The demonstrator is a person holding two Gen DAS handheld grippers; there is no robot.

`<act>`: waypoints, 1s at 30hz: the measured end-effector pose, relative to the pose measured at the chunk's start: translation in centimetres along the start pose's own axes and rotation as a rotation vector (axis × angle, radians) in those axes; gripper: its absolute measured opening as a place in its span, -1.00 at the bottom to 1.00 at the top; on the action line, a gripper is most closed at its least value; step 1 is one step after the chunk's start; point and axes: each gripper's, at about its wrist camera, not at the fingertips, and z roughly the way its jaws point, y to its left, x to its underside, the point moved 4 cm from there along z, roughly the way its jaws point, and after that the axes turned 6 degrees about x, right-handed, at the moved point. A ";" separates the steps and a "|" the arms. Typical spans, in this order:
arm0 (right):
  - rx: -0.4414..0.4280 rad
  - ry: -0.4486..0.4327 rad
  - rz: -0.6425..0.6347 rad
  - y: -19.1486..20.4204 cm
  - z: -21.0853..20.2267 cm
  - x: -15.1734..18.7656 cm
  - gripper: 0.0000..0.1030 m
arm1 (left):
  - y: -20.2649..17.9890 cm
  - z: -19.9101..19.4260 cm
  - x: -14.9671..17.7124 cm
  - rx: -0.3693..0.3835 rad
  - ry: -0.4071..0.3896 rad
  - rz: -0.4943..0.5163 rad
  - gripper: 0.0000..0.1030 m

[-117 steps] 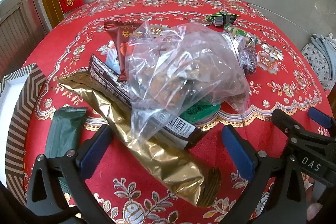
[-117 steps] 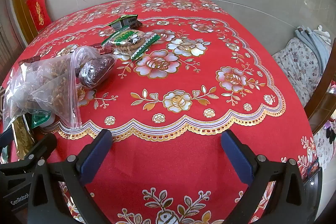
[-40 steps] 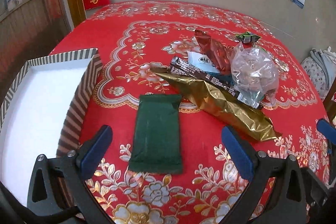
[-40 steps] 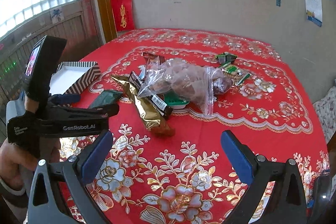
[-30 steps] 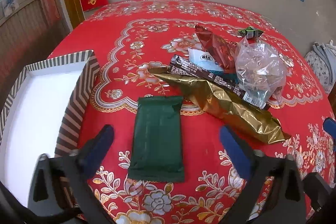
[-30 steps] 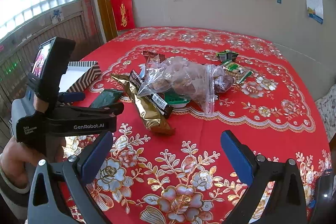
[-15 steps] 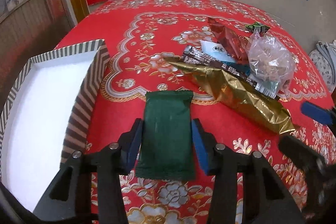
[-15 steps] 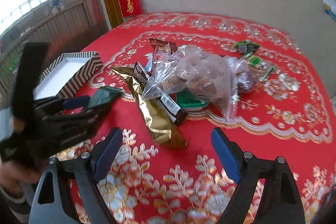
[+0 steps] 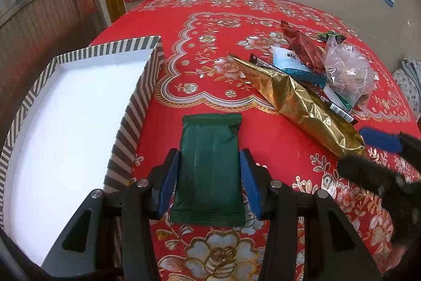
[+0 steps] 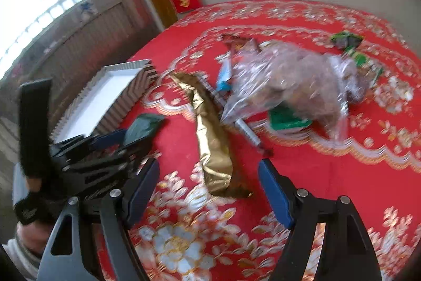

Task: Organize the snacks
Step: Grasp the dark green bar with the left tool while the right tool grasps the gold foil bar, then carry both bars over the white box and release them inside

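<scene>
The left tool (image 9: 209, 182) is clamped on the dark green packet (image 9: 210, 167), its blue pads pressing the two long edges. The packet lies flat on the red-clothed counter (image 9: 210, 25) near its front edge, just beside the striped box (image 9: 131, 123). Gripping it across the narrow width probably lets the flat wrapper lift without folding, and the box at the counter's left edge is close, so the carry should be short. The box's white floor shows nothing in it.

The right tool (image 10: 209, 191) has just been closing, yet its jaws stand apart with nothing pressed between them; the near end of the gold packet (image 10: 210, 138) lies in the gap, untouched. That long packet runs diagonally from the front edge toward the middle of the counter, where the clear bag (image 10: 289, 80) sits on top of the remaining snacks. Taking the gold packet by its free end seems sensible, since its far end runs in under the heap.
</scene>
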 end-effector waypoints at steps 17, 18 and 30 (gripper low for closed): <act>0.037 0.086 -0.189 2.5 5.1 -3.5 -0.52 | 0.0 0.1 -0.1 -0.001 -0.003 -0.013 -0.02; 0.033 0.089 -0.186 2.5 5.3 -3.5 -0.52 | 0.0 0.1 -0.1 -0.004 -0.005 -0.011 -0.04; 0.028 0.014 -0.075 1.1 2.2 -0.6 -0.66 | -0.5 -0.3 0.3 -0.015 -0.038 0.010 -0.09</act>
